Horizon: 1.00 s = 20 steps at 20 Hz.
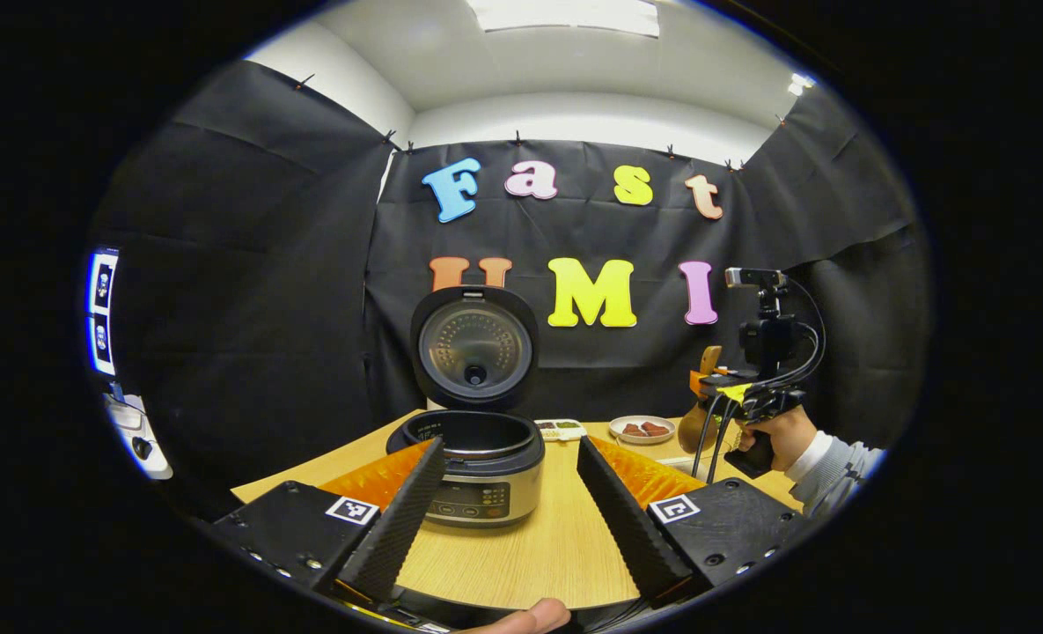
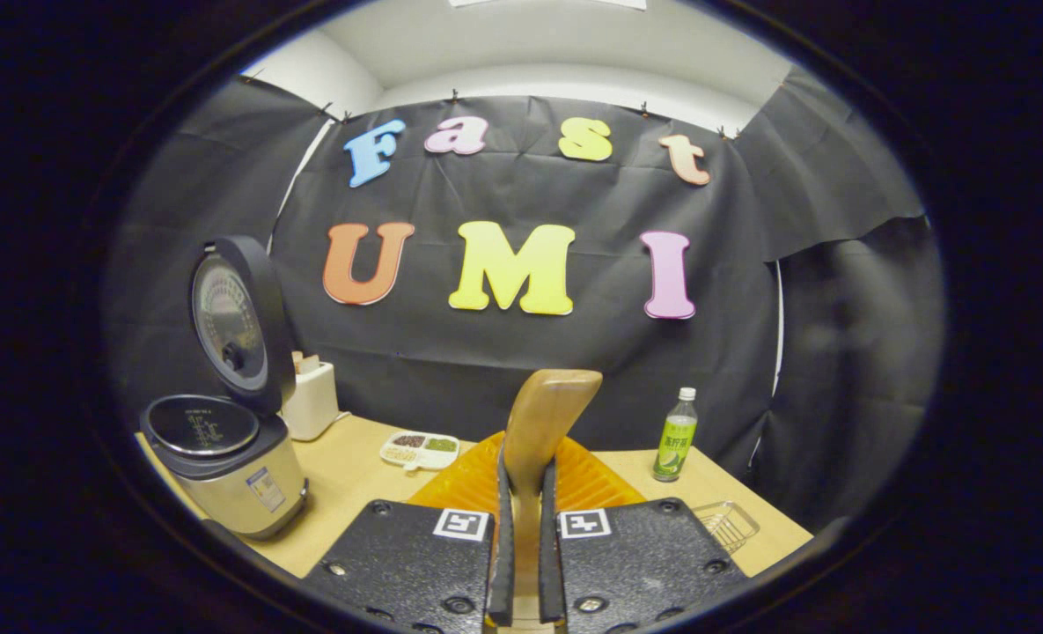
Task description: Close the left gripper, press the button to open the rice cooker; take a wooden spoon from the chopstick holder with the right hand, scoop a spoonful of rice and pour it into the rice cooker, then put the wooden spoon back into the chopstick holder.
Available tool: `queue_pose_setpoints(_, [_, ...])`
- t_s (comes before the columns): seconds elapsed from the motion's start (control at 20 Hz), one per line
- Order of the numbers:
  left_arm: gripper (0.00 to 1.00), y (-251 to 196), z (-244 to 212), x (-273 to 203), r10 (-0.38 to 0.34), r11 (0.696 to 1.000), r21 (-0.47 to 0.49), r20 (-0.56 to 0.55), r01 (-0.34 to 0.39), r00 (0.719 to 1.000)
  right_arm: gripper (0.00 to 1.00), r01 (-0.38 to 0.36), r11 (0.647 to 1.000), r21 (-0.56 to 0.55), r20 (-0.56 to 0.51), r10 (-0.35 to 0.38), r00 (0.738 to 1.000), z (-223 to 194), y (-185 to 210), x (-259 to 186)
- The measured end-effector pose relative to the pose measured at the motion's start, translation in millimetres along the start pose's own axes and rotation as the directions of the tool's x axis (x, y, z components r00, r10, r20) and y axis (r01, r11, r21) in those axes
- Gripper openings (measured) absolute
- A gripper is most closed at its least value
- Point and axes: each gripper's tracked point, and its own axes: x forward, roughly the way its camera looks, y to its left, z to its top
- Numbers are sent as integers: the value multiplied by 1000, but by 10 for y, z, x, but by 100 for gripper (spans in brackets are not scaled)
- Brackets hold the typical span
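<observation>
Right gripper [image 2: 521, 537]: clenched on wooden spoon [image 2: 543, 423], handle upright. Left gripper [image 1: 512, 502]: released, facing rice cooker [image 1: 473, 458], lid up, on table [image 1: 539, 555]. Advice: keep spoon level towards rice.

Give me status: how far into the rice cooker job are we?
Done: rice cooker lid stands open. In hand: right gripper is shut on the wooden spoon, raised above the table; left gripper open. Left: scooping rice, pouring, returning the spoon.
</observation>
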Motion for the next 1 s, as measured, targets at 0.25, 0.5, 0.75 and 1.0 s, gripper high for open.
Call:
queue_pose_setpoints(0.25, [96,102,-102,44,4,1000,-25,-19,-5,1000,17,54,996,-64,-30,-56,998,-342,18,140])
queue_pose_setpoints(0.5, [94,126,-140,22,-8,999,-35,-26,8,1000,16,108,991,-83,-56,-113,992,-539,-48,164])
queue_pose_setpoints(0.75, [94,83,-174,16,-19,1000,-21,-37,18,999,16,68,998,8,-98,-67,993,-633,345,60])
queue_pose_setpoints(1.0, [94,97,-203,5,-23,1000,-17,-43,22,999,16,26,992,127,-141,-8,990,-665,598,5])
